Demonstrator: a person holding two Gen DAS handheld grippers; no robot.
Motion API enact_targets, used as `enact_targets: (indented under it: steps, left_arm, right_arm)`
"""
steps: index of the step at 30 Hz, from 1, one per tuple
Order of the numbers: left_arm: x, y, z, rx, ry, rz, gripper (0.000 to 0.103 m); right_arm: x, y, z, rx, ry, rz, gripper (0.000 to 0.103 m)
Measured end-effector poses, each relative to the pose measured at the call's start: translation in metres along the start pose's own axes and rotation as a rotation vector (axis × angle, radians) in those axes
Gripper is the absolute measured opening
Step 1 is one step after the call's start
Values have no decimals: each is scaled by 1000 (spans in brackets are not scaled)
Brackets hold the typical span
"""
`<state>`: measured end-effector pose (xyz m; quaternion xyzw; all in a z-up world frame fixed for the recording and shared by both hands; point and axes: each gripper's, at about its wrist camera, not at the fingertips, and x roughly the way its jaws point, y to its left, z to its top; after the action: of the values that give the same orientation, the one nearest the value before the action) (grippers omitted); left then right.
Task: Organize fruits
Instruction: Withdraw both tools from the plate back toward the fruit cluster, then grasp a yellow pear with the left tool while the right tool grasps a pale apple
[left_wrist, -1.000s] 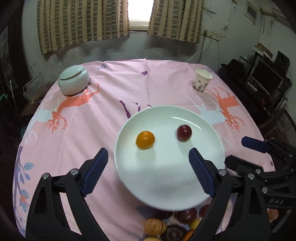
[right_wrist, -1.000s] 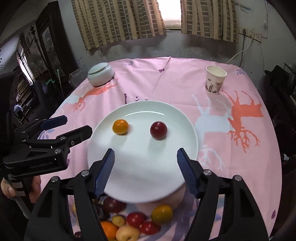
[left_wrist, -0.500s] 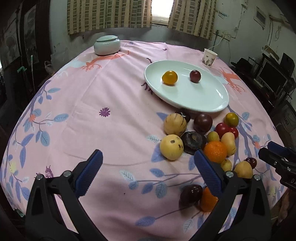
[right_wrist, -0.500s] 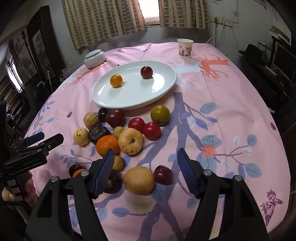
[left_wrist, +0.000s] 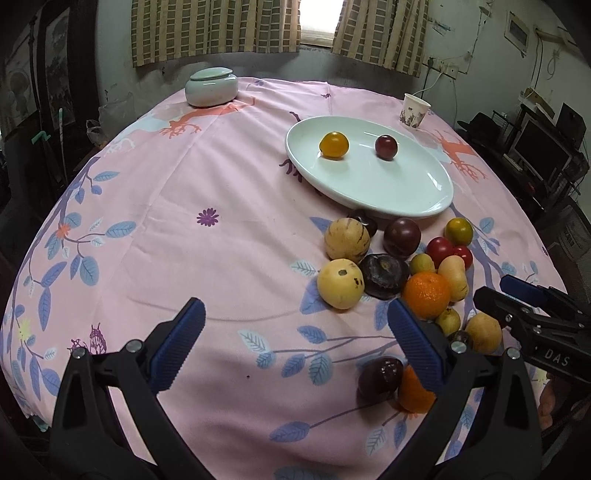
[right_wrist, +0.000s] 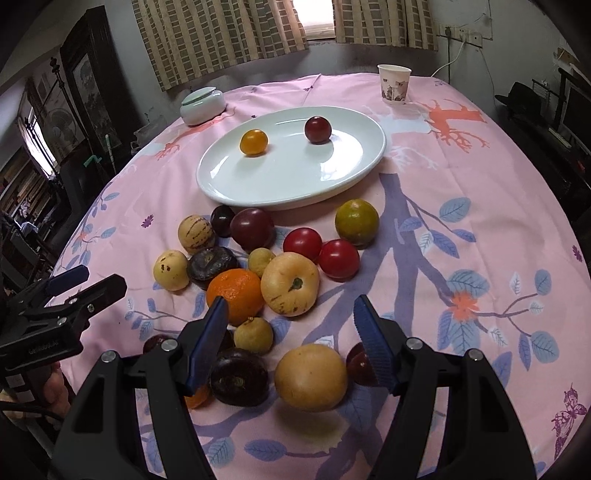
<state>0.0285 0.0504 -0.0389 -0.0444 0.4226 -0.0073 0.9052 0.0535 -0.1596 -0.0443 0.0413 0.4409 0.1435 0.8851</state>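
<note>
A white oval plate (right_wrist: 288, 184) (left_wrist: 399, 192) holds a small orange fruit (right_wrist: 253, 142) (left_wrist: 333, 145) and a dark red plum (right_wrist: 317, 129) (left_wrist: 386, 147). Several loose fruits lie on the pink cloth in front of it: an orange (right_wrist: 235, 295) (left_wrist: 426, 295), a pale yellow fruit (right_wrist: 290, 283), two red tomatoes (right_wrist: 320, 251), a green-yellow fruit (right_wrist: 357, 222), dark plums (right_wrist: 252, 228). My right gripper (right_wrist: 291, 332) is open, hovering above a tan round fruit (right_wrist: 310, 377). My left gripper (left_wrist: 295, 339) is open over bare cloth, left of the pile.
A lidded pale green jar (left_wrist: 211, 86) (right_wrist: 202, 104) stands at the back left, a paper cup (left_wrist: 415, 110) (right_wrist: 394, 84) at the back right. The round table drops off at its edges. Dark furniture and a monitor stand to the right.
Both grippers pulled back from above the plate toward the table's near edge, bringing the loose fruit pile into view; in the last half second they moved slightly closer to it. Both stay open.
</note>
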Motion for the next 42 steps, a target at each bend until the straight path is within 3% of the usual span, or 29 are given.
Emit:
enact_targets:
  steps: [6, 16, 19, 27, 39, 42]
  left_arm:
    - [0, 4, 1, -10, 2, 0, 101]
    - [4, 1, -1, 2, 14, -18, 101]
    - [5, 1, -1, 3, 20, -12, 101]
    - [15, 3, 3, -7, 51, -2, 101]
    - [66, -11, 7, 59, 137, 79, 99]
    - [75, -13, 8, 75, 153, 76, 91]
  right_arm:
    - [20, -6, 5, 37, 41, 18, 58]
    - [44, -18, 14, 115, 70, 53, 57]
    - [53, -19, 15, 134, 83, 76, 46]
    - [17, -9, 9, 66, 12, 6, 46]
    - [-23, -23, -10, 93, -24, 25, 46]
    - [-24, -24, -9, 98, -26, 39, 46]
